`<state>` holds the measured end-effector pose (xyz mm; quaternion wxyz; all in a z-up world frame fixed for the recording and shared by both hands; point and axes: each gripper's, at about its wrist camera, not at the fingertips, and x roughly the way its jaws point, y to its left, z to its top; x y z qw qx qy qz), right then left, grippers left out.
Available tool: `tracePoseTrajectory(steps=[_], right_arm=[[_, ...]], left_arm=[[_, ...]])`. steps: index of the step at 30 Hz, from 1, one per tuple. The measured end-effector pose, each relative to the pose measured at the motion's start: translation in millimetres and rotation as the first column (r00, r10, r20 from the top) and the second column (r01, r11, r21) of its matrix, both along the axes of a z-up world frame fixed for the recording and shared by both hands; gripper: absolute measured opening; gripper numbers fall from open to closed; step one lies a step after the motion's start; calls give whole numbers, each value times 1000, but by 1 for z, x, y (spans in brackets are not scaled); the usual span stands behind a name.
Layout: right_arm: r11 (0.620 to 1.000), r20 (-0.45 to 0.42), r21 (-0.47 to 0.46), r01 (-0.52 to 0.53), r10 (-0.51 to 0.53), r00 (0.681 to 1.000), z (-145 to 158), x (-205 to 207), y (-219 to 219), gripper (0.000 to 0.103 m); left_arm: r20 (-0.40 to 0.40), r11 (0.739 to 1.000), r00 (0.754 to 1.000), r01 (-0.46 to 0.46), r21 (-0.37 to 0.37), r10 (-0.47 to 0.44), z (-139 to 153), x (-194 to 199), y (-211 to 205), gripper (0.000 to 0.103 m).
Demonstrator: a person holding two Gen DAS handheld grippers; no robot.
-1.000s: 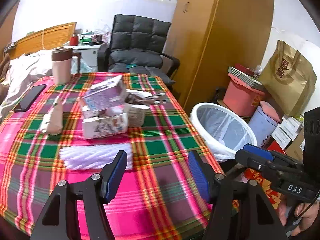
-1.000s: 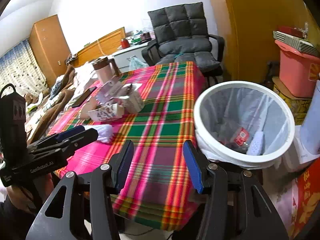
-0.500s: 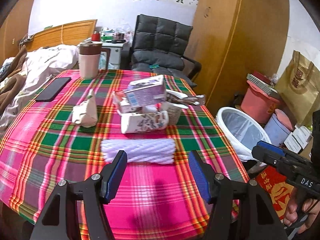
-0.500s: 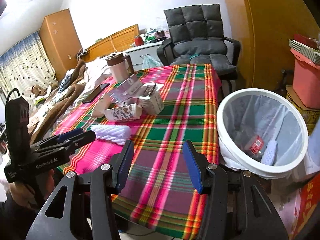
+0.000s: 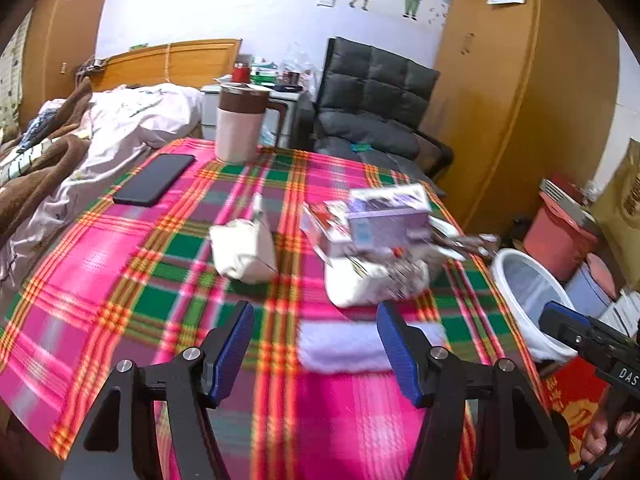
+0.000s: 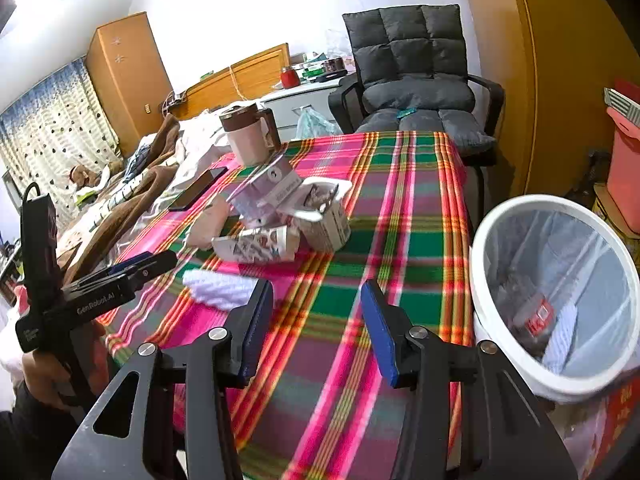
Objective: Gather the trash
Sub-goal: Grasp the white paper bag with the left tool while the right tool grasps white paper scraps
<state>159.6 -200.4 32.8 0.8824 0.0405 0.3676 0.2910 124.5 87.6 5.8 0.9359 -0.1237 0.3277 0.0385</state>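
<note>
Trash pile [image 5: 372, 240] motion-blurred; left tool [image 5: 314, 354] gaping, right tool [image 6: 316, 328] closing, both empty.

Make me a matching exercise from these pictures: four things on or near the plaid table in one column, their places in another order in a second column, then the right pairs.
Things
1. black phone
2. pink tumbler
3. white foam sleeve
4. white bin

Places
A. on the floor beside the table
B. flat on the cloth by the bed-side edge
C. upright at the far end of the table
D. on the cloth nearest the left gripper

Pairs: 1-B, 2-C, 3-D, 4-A
</note>
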Motion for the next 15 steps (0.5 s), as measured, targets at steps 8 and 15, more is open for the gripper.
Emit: tracePoseTrajectory(steps=[8,15], right_arm=[[1000,-10,15,7,-7,1000,-3,31,10,43],[1000,-25,29,12,-11,1000,-6,46,12,37]], left_arm=[[-2,999,1000,-30,14,30,-3,38,27,63],[-39,999,999,-32,13,33,-16,69,40,63]])
